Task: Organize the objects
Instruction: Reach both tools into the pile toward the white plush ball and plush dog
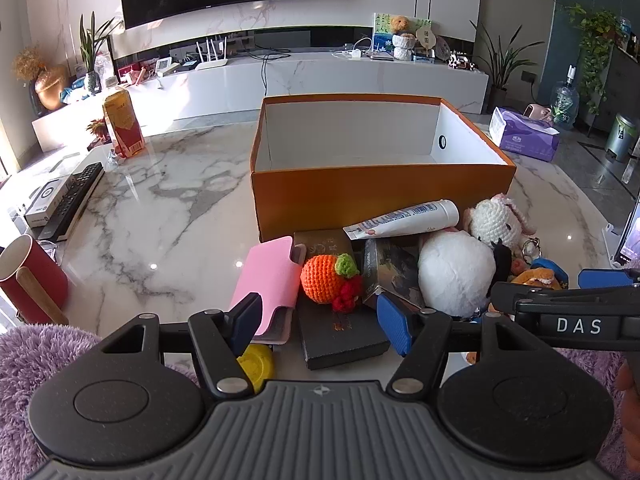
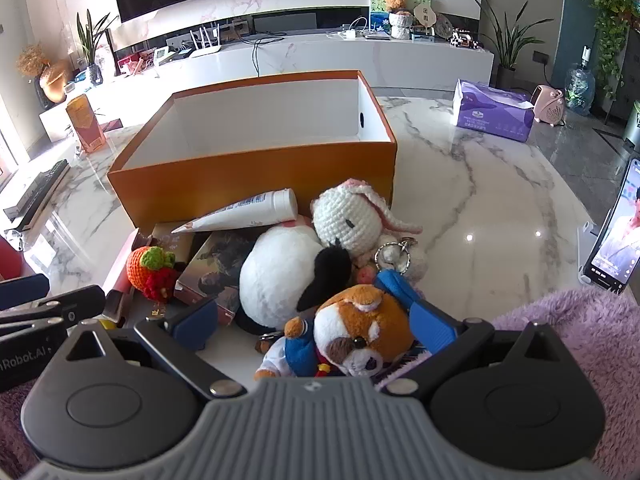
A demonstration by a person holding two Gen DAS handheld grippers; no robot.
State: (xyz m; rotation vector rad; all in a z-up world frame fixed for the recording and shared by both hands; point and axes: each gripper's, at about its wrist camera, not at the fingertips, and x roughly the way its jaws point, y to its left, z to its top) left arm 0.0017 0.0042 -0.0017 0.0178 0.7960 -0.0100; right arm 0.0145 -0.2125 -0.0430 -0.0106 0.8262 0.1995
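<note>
An open orange box (image 1: 360,196) (image 2: 256,176), white and empty inside, stands on the marble table. In front of it lies a pile: a white tube (image 1: 404,220) (image 2: 248,212), a crocheted orange fruit (image 1: 324,280) (image 2: 150,268), a pink case (image 1: 268,280), dark boxes (image 1: 340,332), a white plush ball (image 1: 456,276) (image 2: 280,276), a crocheted bunny (image 1: 500,220) (image 2: 348,220) and a brown dog plush (image 2: 360,332). My left gripper (image 1: 324,324) is open over the dark box and fruit. My right gripper (image 2: 316,316) is open around the dog plush.
A red mug (image 1: 28,276), remotes (image 1: 76,200) and a yellow carton (image 1: 122,124) are at the left. A purple tissue pack (image 2: 492,112) and a phone on a stand (image 2: 616,236) are at the right. A yellow disc (image 1: 258,364) lies under my left finger.
</note>
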